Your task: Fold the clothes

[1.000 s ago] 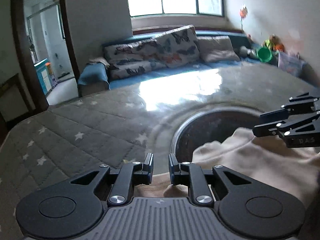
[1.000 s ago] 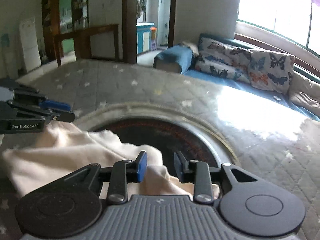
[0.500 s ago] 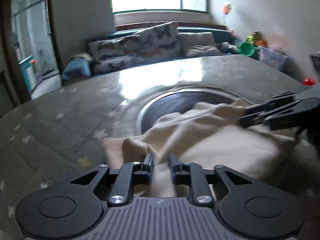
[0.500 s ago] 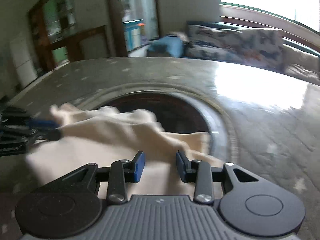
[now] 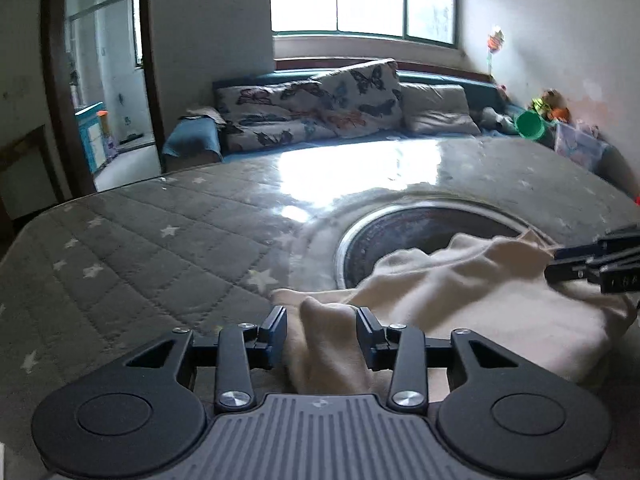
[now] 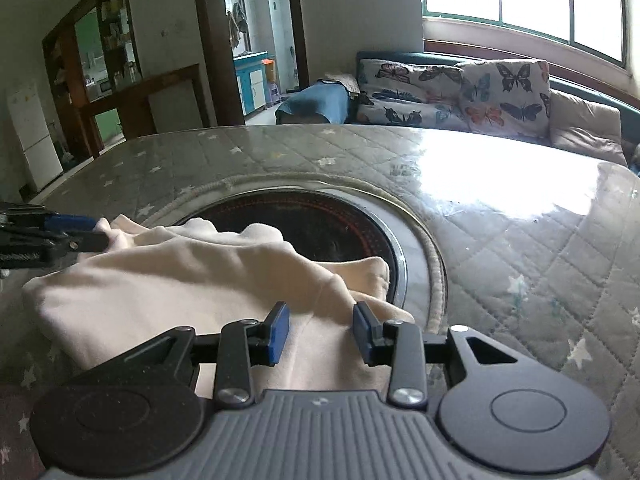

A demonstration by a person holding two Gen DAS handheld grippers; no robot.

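Seemingly between folds: cream garment lying rumpled on the quilted, star-patterned tabletop, its far edge spilling over the round dark inset at the middle. Left hand-held gripper low at the near left end of the cloth, jaws spread wide, a raised ridge of fabric standing between the fingers but not pinched. Right hand-held gripper likewise released at the opposite end, blue pads apart on either side of a fold, gripping nothing. Each tool visible at the edge of the other's view, so both stationed at the two ends of the same piece. Judging by this, either a fold just laid down or a fresh grasp about to be taken; hard to tell which from the cloth alone, since the surface looks bunched rather than flat. Next move, most likely: close both sets of jaws on a single clean layer at matching corners or edges, lift just enough to clear the wrinkles, then carry that edge across evenly. Worth watching for: catching several layers at once in the ridge, or dragging the far edge deeper into the inset.
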